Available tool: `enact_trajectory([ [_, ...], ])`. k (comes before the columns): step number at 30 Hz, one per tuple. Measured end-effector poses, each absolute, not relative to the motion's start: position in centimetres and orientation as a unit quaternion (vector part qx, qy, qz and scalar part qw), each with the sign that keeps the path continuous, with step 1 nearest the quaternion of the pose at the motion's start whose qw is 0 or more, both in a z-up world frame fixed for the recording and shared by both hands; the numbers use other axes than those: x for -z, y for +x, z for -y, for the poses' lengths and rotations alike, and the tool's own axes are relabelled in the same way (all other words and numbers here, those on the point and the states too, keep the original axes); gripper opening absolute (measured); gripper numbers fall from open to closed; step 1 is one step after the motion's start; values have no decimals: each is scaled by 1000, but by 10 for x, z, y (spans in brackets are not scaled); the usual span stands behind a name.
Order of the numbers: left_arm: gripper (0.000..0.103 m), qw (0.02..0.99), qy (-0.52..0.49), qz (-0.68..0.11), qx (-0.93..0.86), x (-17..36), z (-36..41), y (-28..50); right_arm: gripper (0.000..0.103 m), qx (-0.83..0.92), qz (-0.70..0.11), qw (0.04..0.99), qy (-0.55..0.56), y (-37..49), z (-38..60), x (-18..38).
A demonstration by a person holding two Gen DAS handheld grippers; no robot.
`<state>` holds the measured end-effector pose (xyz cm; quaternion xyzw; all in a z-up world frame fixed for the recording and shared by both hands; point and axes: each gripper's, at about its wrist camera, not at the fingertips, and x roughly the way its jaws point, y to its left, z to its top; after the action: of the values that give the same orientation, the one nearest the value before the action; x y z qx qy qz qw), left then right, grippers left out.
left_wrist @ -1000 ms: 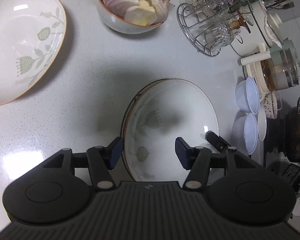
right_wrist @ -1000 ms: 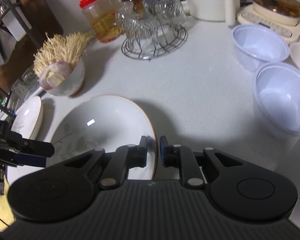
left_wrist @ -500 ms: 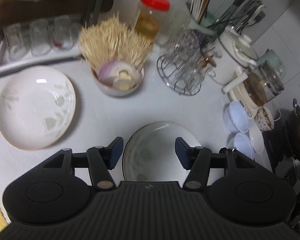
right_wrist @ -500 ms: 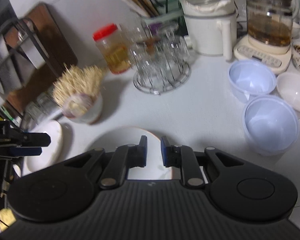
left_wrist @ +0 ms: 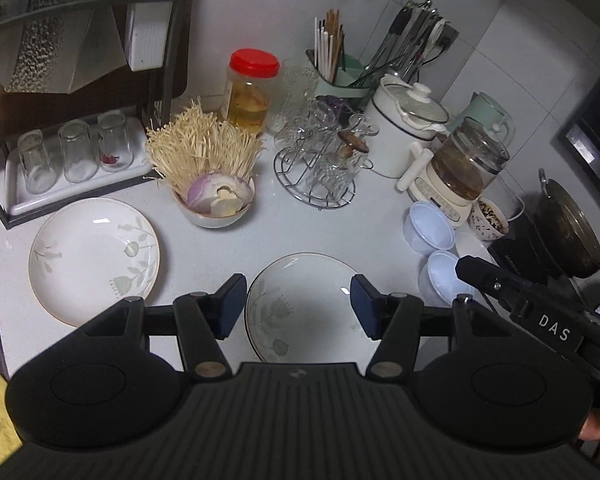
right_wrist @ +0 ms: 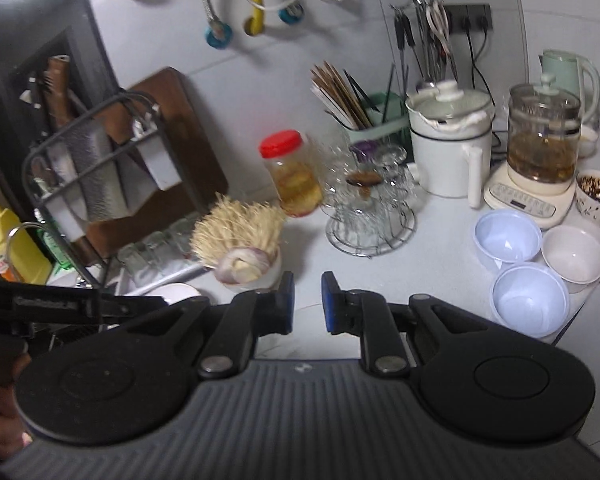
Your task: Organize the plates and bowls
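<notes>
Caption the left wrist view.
Open left gripper hovers above a floral plate; a second floral plate lies left.

Red-lidded jar (left_wrist: 251,94) beside wire glass rack (left_wrist: 315,176).

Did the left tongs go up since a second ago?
Yes. The left tongs rose and pulled back: the plate below looks smaller, and the red-lidded jar has come into view.

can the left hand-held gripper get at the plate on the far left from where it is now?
Probably yes. The left hand-held gripper is open and holds nothing, hovering over the nearer plate. The left plate lies alone on the counter, with bare surface between; the onion bowl stands behind it.
</notes>
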<state>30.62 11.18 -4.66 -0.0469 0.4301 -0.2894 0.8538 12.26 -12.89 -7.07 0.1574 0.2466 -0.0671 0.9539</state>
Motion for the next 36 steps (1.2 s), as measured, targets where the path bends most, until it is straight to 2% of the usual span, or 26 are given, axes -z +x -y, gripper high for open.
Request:
enact_trajectory([
  [11, 63, 847, -54, -433, 305, 47, -149, 279, 18, 64, -243, 959, 129, 95, 82, 58],
  [20, 63, 867, -68, -416, 267, 44, -186, 265, 18, 24, -261, 957, 124, 96, 59, 60],
  [36, 63, 865, -135, -430, 223, 67, -229, 252, 18, -38, -311, 943, 109, 123, 17, 81],
])
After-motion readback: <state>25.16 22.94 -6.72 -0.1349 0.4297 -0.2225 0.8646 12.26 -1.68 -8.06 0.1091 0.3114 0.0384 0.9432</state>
